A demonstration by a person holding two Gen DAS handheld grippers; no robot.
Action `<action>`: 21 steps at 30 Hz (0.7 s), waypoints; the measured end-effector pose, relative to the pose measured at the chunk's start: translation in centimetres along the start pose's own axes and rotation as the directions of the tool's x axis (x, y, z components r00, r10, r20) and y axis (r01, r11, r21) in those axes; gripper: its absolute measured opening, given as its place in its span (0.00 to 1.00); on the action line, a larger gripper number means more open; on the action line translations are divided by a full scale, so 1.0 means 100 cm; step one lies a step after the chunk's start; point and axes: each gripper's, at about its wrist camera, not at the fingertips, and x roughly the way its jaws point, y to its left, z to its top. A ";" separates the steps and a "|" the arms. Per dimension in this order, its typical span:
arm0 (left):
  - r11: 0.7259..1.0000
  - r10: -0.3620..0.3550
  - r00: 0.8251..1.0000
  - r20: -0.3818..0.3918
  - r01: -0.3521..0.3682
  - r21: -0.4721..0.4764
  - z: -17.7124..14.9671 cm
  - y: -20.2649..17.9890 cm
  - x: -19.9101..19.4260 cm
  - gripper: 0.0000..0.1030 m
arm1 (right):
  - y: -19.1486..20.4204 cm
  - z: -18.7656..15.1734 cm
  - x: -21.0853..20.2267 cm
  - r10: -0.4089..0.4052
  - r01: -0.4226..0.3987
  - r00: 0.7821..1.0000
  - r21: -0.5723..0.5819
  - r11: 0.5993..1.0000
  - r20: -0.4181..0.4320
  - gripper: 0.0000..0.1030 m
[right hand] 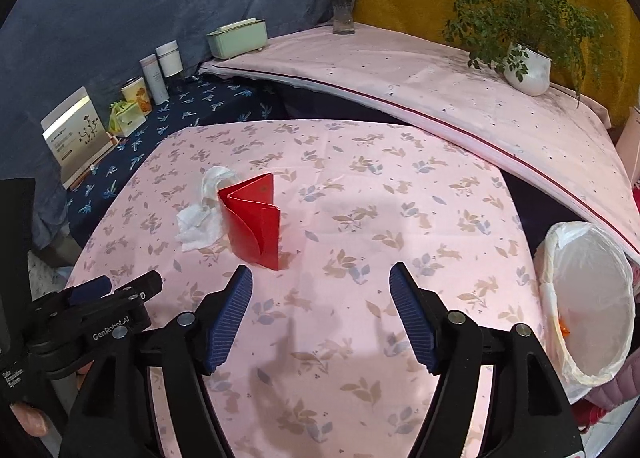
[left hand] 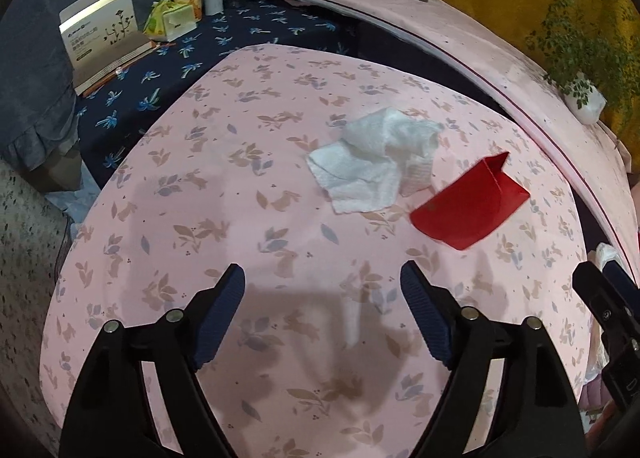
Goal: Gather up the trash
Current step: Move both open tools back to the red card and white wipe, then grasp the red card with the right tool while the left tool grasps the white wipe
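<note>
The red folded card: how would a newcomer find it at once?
Look at the pink rabbit-print tablecloth. Near its middle lies a crumpled white tissue, and touching it is the red folded card. It is the only bright red, stiff, creased piece there.

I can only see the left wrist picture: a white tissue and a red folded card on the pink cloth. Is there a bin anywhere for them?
Observer: Yes. A trash bin lined with a white bag stands at the table's right edge, beside the right hand-held gripper.
Operator: Is anything in it?
Observer: One small orange scrap lies inside; I see nothing else there.
Operator: Is the red card lying flat?
Observer: No. From the right wrist view the red folded card stands upright on its edges, with the white tissue just behind it.
Operator: Is the right one holding anything?
Observer: No, its jaws are open and empty.
</note>
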 end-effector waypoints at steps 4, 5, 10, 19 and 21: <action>0.999 0.005 1.000 -0.017 -0.005 -0.043 0.010 0.017 0.012 0.74 | 0.013 0.009 0.017 0.017 -0.018 1.000 -0.012 1.000 -0.009 0.68; 0.999 0.008 1.000 -0.018 -0.009 -0.049 0.013 0.020 0.015 0.74 | 0.016 0.011 0.021 0.022 -0.022 1.000 -0.012 1.000 -0.011 0.68; 0.999 -0.010 1.000 -0.005 0.010 -0.039 0.025 0.026 0.026 0.74 | 0.030 0.023 0.044 0.041 -0.041 0.999 -0.021 0.999 -0.024 0.68; 0.997 -0.065 0.998 0.023 0.064 0.031 0.045 0.013 0.043 0.74 | 0.048 0.034 0.074 0.051 -0.053 0.998 -0.052 0.997 -0.037 0.51; 0.996 -0.070 0.997 0.023 0.069 0.052 0.047 0.007 0.048 0.74 | 0.049 0.033 0.079 0.051 -0.055 0.997 -0.066 0.996 -0.056 0.27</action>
